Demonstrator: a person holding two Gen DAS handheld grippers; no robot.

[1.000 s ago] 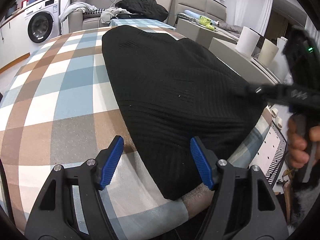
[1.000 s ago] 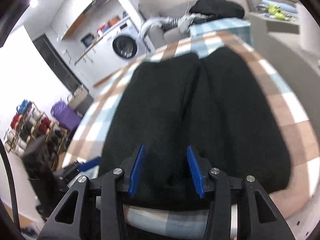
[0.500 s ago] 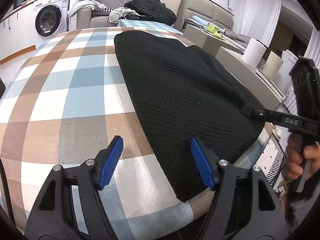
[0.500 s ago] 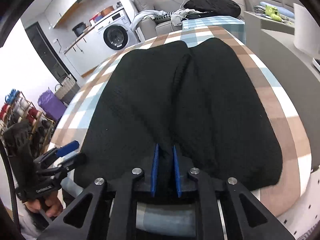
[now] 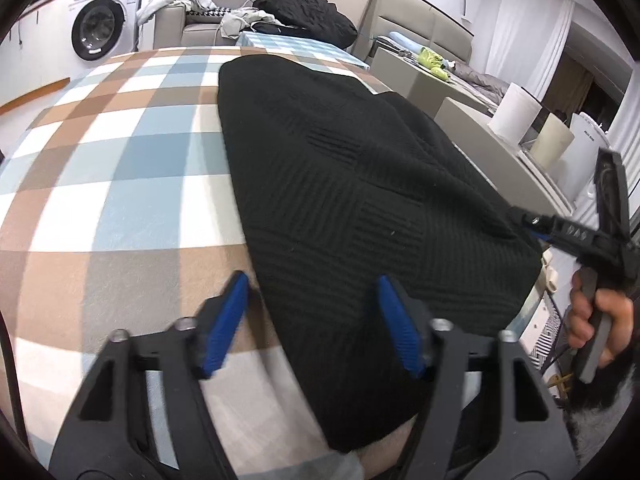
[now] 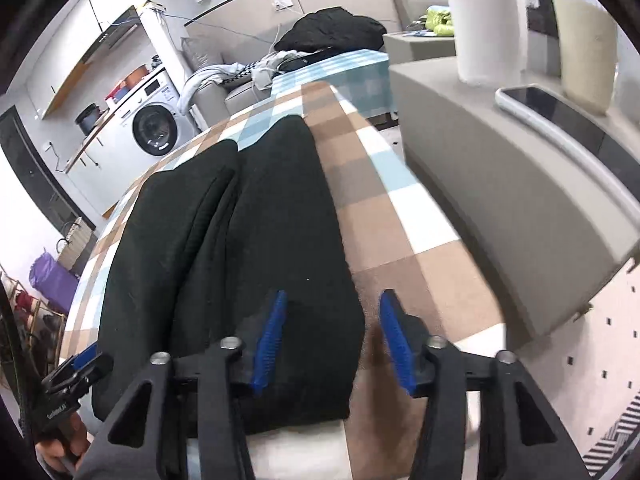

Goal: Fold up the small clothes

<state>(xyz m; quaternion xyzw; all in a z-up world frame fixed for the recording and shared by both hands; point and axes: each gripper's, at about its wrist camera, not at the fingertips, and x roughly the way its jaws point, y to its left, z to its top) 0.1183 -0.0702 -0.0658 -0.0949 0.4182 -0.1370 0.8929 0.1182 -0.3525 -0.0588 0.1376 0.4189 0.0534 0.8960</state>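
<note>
A black knit garment (image 5: 360, 200) lies flat along the checked table cover (image 5: 120, 200); it also shows in the right wrist view (image 6: 248, 248), with a lengthwise fold line. My left gripper (image 5: 312, 320) is open and empty, straddling the garment's near left edge. My right gripper (image 6: 332, 336) is open and empty, straddling the garment's near right edge. The right gripper also shows at the right of the left wrist view (image 5: 532, 224), at the garment's edge. The left gripper shows at the lower left of the right wrist view (image 6: 84, 364).
A grey side table (image 6: 500, 200) with a phone (image 6: 560, 116) and paper rolls (image 6: 484, 28) stands close to the right. A sofa with piled clothes (image 5: 304, 16) and a washing machine (image 5: 100, 28) lie beyond the table's far end.
My right gripper was shut on the garment's near middle, then let go, opened and moved right to the garment's right edge. My left gripper stayed open and shifted slightly forward.
</note>
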